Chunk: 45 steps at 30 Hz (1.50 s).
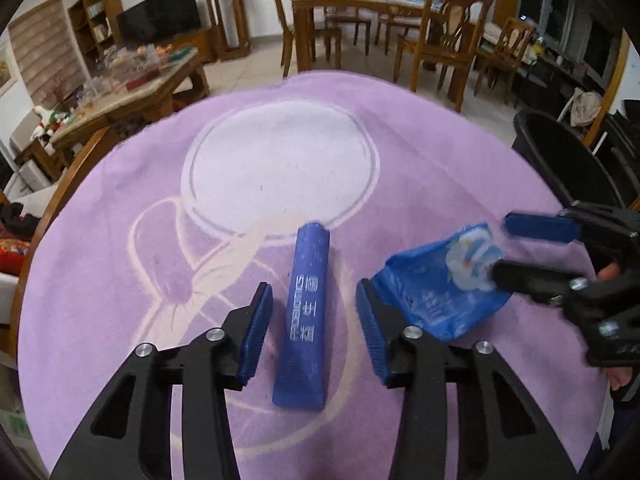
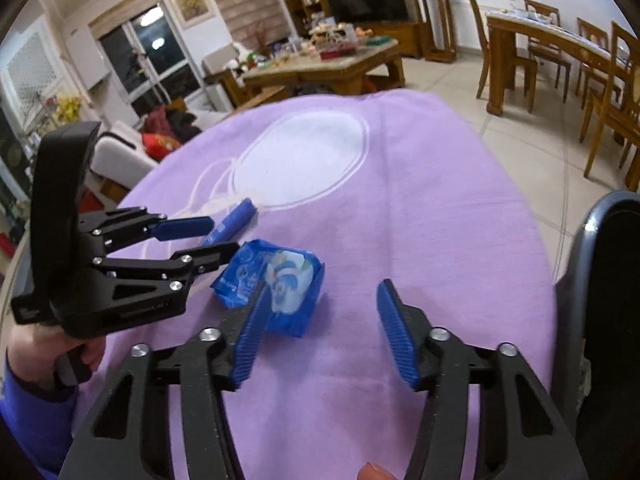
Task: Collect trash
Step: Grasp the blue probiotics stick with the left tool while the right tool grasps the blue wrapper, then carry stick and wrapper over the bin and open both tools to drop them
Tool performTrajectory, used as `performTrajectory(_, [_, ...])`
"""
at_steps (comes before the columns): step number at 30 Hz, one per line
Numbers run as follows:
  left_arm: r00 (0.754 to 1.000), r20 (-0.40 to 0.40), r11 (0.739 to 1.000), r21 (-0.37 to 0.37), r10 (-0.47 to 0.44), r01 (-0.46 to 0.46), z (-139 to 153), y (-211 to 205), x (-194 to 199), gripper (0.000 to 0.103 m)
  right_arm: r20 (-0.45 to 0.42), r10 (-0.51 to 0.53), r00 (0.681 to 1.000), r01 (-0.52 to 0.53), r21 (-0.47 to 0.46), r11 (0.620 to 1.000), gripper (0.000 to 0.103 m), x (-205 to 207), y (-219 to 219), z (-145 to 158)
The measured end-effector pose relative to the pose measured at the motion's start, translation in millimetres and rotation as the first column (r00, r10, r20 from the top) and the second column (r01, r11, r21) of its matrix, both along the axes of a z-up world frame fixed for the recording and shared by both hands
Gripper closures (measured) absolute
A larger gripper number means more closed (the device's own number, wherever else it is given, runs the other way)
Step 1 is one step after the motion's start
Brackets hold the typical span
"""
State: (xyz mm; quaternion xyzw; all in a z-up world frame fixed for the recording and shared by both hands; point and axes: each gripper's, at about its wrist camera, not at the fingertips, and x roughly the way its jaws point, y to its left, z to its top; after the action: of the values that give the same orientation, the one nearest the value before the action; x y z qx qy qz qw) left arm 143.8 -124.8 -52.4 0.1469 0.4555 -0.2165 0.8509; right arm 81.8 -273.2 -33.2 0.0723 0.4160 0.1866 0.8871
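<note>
A blue tube [image 1: 305,314] lies on the purple cloth [image 1: 120,240], lengthwise between the fingers of my open left gripper [image 1: 314,304]. A crumpled blue wrapper [image 1: 436,284] lies just right of the tube. In the right wrist view the wrapper [image 2: 276,280] sits by the left finger of my open right gripper [image 2: 322,308], and the tube [image 2: 234,224] lies beyond it, partly behind the left gripper [image 2: 218,236]. In the left wrist view the right gripper [image 1: 500,248] is open around the wrapper's far corner.
A black bin stands off the table's right edge [image 1: 568,160], also at the right of the right wrist view [image 2: 608,300]. A cluttered coffee table [image 1: 132,84], dining table and chairs [image 1: 400,28] stand beyond on the tiled floor.
</note>
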Motion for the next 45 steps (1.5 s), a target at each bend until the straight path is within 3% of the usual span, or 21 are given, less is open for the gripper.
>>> performTrajectory(3, [1.000,0.017,1.000,-0.001,-0.007,0.007,-1,2,0,0.070,-0.019,0.031,0.999,-0.031,0.006,1.000,0.066,7,7,-2])
performTrajectory(5, [0.999,0.032,1.000,0.004,-0.004,0.003,-1,4,1,0.086,-0.011,0.030,0.999,-0.030,-0.012,0.999,0.071,10,11,1])
performTrajectory(13, [0.998,0.045,0.998,-0.051,0.034,-0.032,3,14,3,0.090,0.033,0.034,0.999,-0.033,-0.023,0.999,0.083,8,20,9])
performTrajectory(22, [0.983,0.178,0.988,-0.154,0.045,-0.017,56,1,-21,0.090,0.175,-0.077,0.982,0.066,0.064,0.996,0.086,-29,-37,44])
performTrajectory(26, [0.976,0.219,0.977,-0.207,-0.001,0.047,79,-31,-37,0.090,0.237,-0.155,0.959,0.132,0.111,0.985,0.086,-55,-80,63])
performTrajectory(34, [0.952,0.260,0.952,-0.216,-0.159,0.217,87,-131,-71,0.090,0.286,-0.336,0.897,0.295,0.179,0.939,0.086,-111,-190,74])
performTrajectory(40, [0.923,0.255,0.915,-0.212,-0.287,0.343,71,-213,-100,0.090,0.270,-0.449,0.852,0.401,0.216,0.890,0.086,-147,-267,57])
performTrajectory(45, [0.911,0.230,0.897,-0.211,-0.341,0.389,53,-255,-112,0.090,0.238,-0.514,0.824,0.469,0.222,0.855,0.086,-163,-315,33])
